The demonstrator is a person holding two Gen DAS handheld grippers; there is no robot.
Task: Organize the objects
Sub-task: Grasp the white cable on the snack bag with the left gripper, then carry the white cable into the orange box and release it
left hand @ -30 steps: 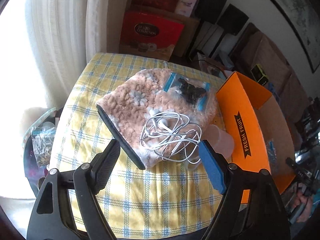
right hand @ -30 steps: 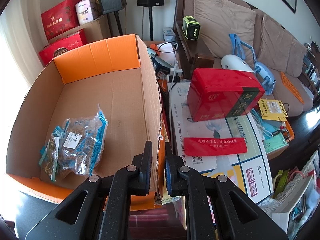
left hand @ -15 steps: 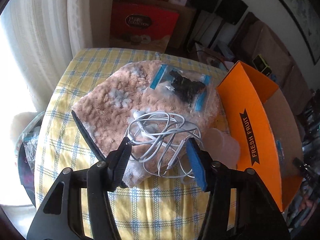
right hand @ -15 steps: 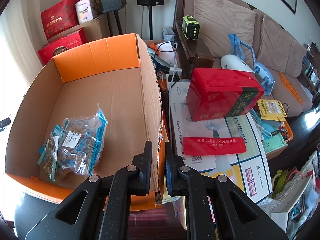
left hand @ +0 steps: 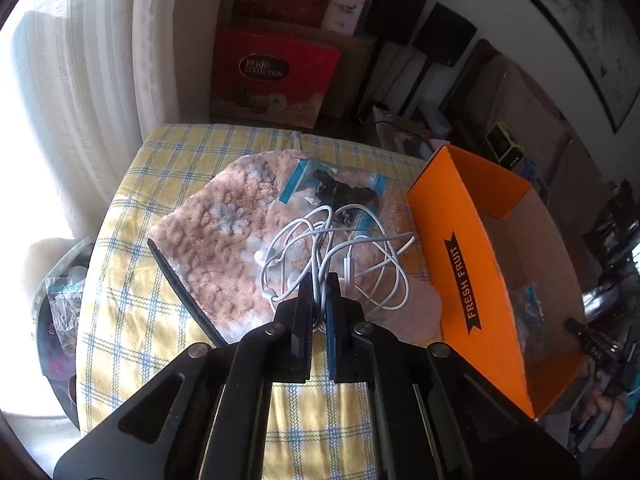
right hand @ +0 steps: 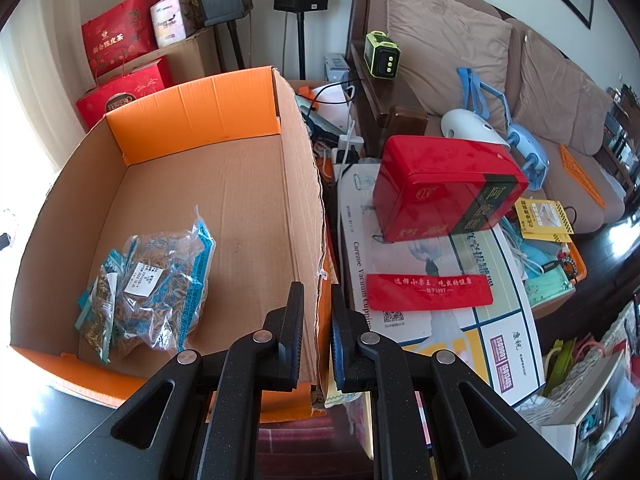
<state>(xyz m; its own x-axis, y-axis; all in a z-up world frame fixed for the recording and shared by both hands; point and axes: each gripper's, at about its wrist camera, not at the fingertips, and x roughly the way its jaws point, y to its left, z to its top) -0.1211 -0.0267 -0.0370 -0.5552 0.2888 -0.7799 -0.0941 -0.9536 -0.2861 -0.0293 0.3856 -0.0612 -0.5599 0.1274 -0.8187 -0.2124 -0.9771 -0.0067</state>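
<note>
My left gripper (left hand: pixel 319 285) is shut on a tangle of white earphones (left hand: pixel 336 254) and holds them just above a fluffy pink pad (left hand: pixel 228 236) on the checked table (left hand: pixel 132 272). A clear bag with dark contents (left hand: pixel 336 190) lies on the pad behind the earphones. The orange cardboard box (left hand: pixel 460 256) stands to the right. My right gripper (right hand: pixel 316 292) is shut on the box's right wall (right hand: pixel 302 208). A plastic bag of brown pieces (right hand: pixel 152 280) lies inside the box at the left.
A red tin (right hand: pixel 444 188) sits on a printed carton (right hand: pixel 432 280) right of the box. A sofa (right hand: pixel 500 68) and a green device (right hand: pixel 382 54) are behind. Red gift boxes (left hand: pixel 272 76) stand beyond the table. A bag of small items (left hand: pixel 62 300) lies left of the table.
My left gripper has closed on the earphones and lifted them a little off the pad. My right gripper has stayed shut on the box wall.
</note>
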